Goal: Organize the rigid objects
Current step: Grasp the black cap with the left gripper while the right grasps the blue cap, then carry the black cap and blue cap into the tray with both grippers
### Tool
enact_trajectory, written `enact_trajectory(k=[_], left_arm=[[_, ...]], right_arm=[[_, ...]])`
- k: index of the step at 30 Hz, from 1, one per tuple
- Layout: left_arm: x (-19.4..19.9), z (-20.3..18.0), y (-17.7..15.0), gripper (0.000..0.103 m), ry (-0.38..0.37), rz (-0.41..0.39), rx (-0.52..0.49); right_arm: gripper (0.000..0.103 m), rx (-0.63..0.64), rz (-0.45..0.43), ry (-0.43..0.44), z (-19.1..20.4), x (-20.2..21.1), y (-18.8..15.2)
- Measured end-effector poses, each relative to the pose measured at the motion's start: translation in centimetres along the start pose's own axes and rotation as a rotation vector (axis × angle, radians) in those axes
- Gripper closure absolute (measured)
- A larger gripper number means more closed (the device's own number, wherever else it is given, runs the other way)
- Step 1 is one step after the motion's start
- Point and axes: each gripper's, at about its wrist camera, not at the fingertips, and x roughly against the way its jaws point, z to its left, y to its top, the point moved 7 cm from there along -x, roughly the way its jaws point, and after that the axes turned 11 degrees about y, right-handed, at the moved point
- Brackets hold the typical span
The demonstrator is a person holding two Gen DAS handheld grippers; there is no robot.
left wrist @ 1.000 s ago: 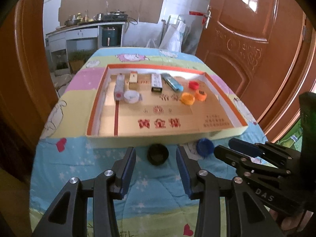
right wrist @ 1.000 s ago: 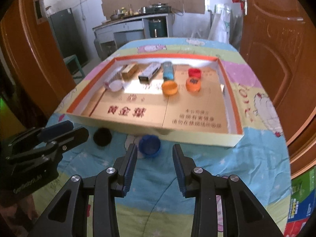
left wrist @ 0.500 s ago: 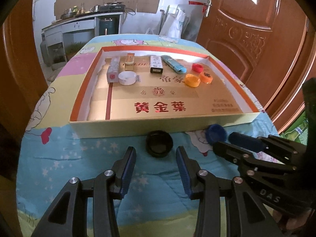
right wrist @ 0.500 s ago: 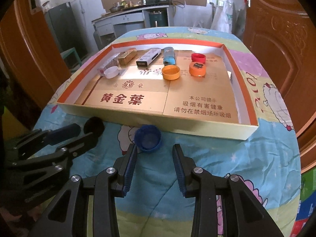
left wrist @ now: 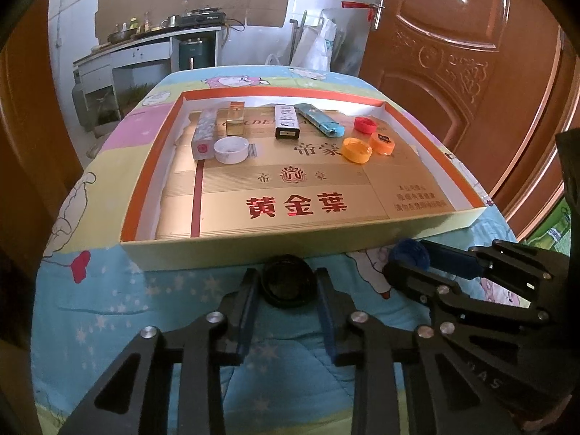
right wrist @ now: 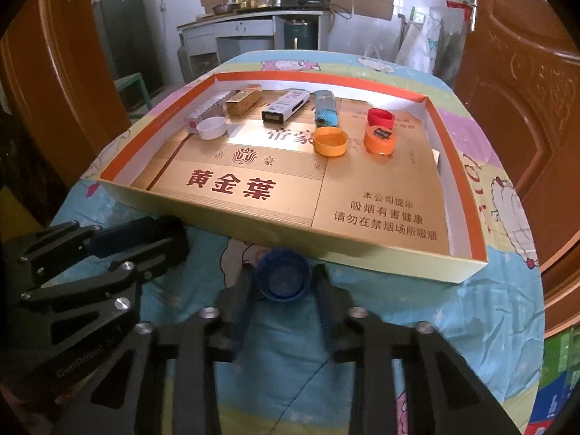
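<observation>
Your two grippers stand side by side at the near wall of the shallow box, which lies on the cartoon-print cloth with its long side across your view. That wall is the landmark: both caps still outside it sit on the cloth just before it, and everything already sorted lies beyond it, toward the far wall.

Your left gripper is open, its fingers bracketing the black cap on either side; whether the pads touch the rim cannot be told, but nothing is lifted. Your right gripper is open likewise, straddling the blue cap, which lies mouth-up just short of the same wall. Each cap sits straight ahead between its own tool's fingers, so neither hand needs to cross over; the black cap is the left hand's, the blue cap the right's.

Being round, the caps offer no long axis to line up with. The likely next move is to close on both, then lift clear of the wall before carrying forward; too low a lift could snag its top edge.

Inside, against the far wall, lie a row of small boxes and a lighter, with a white cap, two orange caps and a red cap just nearer.
</observation>
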Motion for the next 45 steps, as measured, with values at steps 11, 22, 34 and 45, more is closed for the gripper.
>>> enact_trajectory(k=[11, 22, 34, 45], left_arm=[[0.9, 0.1, 0.3, 0.072, -0.017, -0.019, 0.007], [3.9, -0.1, 1.4, 0.072, -0.025, -0.077, 0.015], [6.5, -0.5, 4.1, 0.072, -0.019, -0.131, 0.024], [6.2, -0.9, 6.8, 0.072, -0.024, -0.138, 0.039]], right_arm=[[0.072, -0.005, -0.01, 0.006, 0.1, 0.7, -0.2], [0.072, -0.009, -0.062, 0.008, 0.4, 3.7, 0.2], [0.072, -0.001, -0.148, 0.007, 0.5, 7.9, 2.0], [0.072, -0.021, -0.19, -0.008, -1.2, 9.3, 3.7]])
